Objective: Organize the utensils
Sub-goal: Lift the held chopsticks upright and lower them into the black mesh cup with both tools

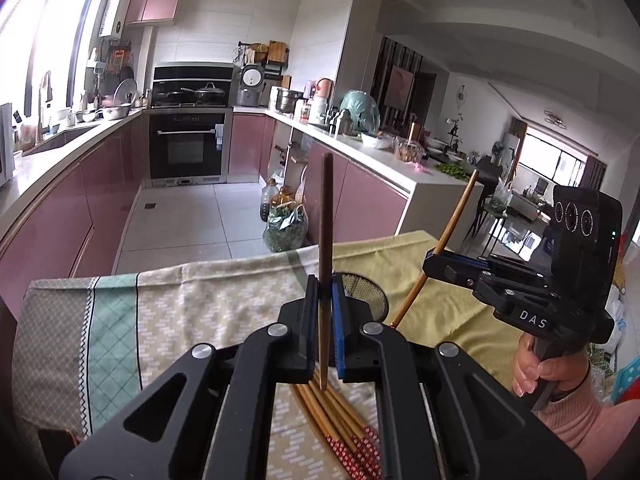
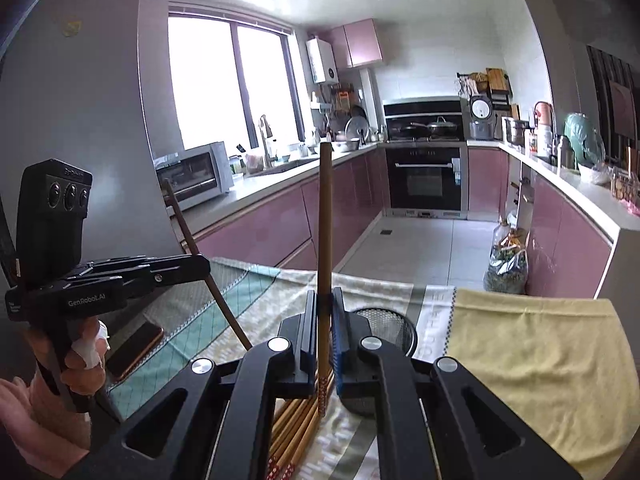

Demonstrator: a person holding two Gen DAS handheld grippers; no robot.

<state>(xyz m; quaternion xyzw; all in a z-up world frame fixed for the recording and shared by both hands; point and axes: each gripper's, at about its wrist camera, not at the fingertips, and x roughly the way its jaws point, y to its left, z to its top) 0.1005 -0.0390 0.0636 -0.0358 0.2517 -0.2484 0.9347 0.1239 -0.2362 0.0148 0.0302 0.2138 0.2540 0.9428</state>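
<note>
My left gripper [image 1: 325, 288] is shut on a dark brown chopstick [image 1: 326, 220] that stands nearly upright above the table. My right gripper [image 2: 325, 304] is shut on a light bamboo chopstick [image 2: 325, 220], also upright, its red patterned end hanging below the jaws. Each gripper shows in the other's view: the right gripper [image 1: 431, 261] at the right, the left gripper [image 2: 202, 266] at the left. A bundle of bamboo chopsticks [image 1: 340, 420] lies on the cloth under both. A black mesh holder [image 2: 390, 328] stands just behind the fingers, partly hidden.
A patterned tablecloth [image 1: 180, 312] and a yellow towel [image 2: 540, 360] cover the table. A phone [image 2: 134, 348] lies at the left near a hand. Beyond the table edge are the kitchen floor, pink cabinets, an oven and bags on the floor [image 1: 286, 224].
</note>
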